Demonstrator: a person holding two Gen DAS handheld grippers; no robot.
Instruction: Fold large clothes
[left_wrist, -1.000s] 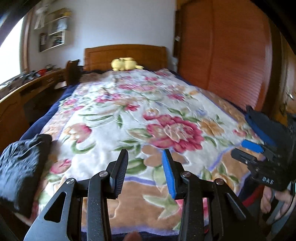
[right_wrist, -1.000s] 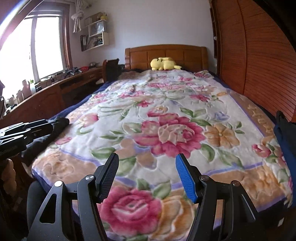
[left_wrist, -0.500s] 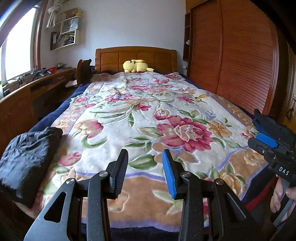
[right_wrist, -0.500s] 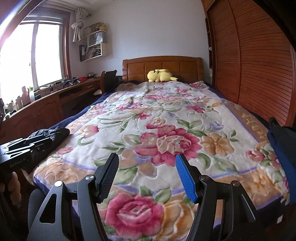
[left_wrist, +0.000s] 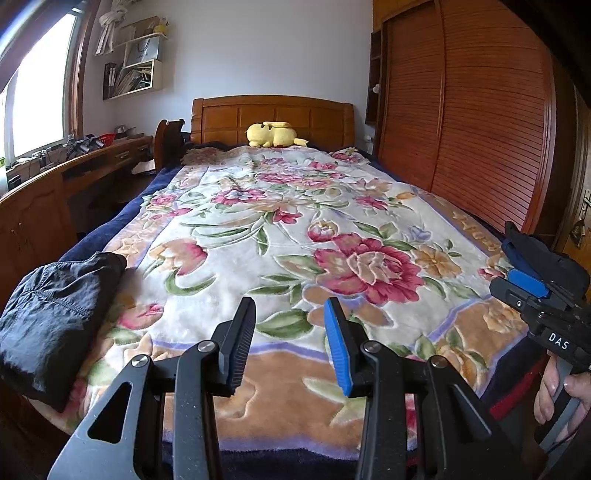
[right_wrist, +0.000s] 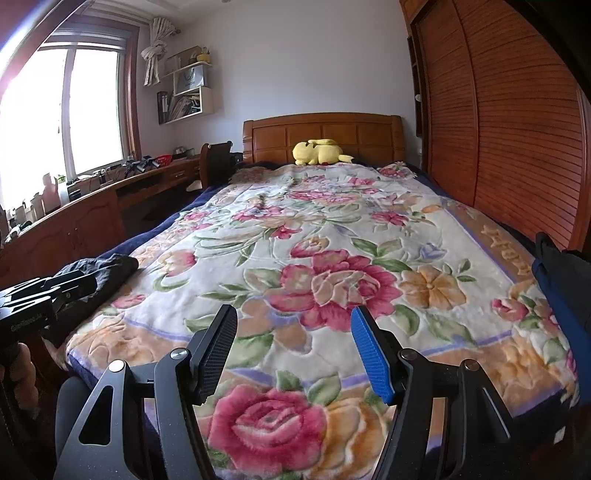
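I see the folded black garment (left_wrist: 55, 314) lying on the near left corner of the bed's floral blanket (left_wrist: 280, 236), its long axis running up the bed toward the headboard (left_wrist: 273, 118). A dark blue-and-black garment (right_wrist: 561, 291) sits at the near right edge. My left gripper (left_wrist: 290, 341) hovers over the foot, jaws narrowly apart and empty. My right gripper (right_wrist: 293, 350) stands wider, also holding nothing and touching nothing.
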